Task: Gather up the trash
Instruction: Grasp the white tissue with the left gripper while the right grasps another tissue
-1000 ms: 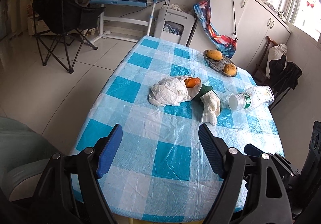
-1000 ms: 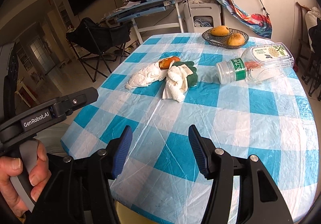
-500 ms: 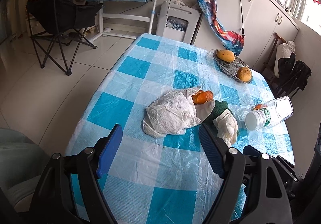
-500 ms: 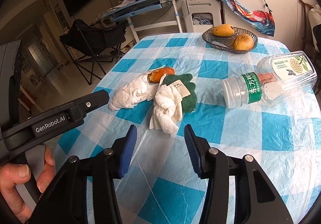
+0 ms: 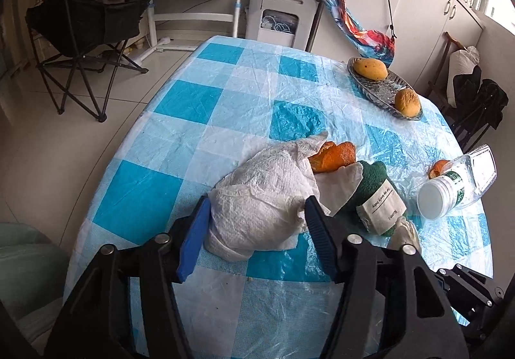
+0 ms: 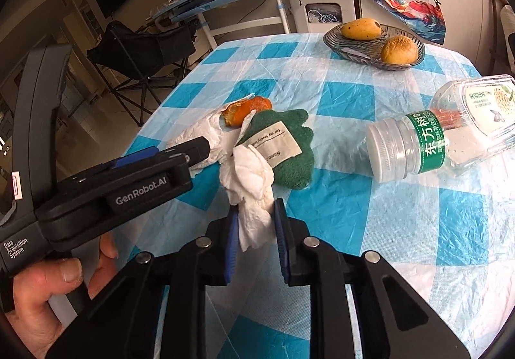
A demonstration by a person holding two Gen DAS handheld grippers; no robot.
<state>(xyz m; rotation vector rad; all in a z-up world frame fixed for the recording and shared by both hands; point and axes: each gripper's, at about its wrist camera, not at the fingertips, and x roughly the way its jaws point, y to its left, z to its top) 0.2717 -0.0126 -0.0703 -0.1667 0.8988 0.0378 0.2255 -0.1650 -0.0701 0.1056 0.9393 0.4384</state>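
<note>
On the blue-checked table, a large crumpled paper towel (image 5: 260, 198) lies between the pads of my left gripper (image 5: 257, 203). Its jaws are closing and both pads touch the towel's sides. An orange peel (image 5: 334, 158) pokes out behind the towel, beside a green cloth (image 5: 370, 185) with a white label. In the right wrist view, my right gripper (image 6: 256, 207) is closing on a small white tissue (image 6: 251, 179) that lies against the green cloth (image 6: 289, 146), and its pads pinch the tissue's near end. A clear plastic bottle (image 6: 434, 140) lies on its side to the right.
A glass dish (image 5: 383, 92) with two fruits stands at the table's far right. A second bit of peel (image 5: 437, 167) lies by the bottle (image 5: 450, 185). A hand (image 6: 48, 288) holds the left gripper's handle. A folding chair (image 5: 87, 24) and a desk stand beyond the table.
Both grippers moved forward and down to the trash pile. The left jaws narrowed around the paper towel. The right jaws narrowed onto the small tissue.
</note>
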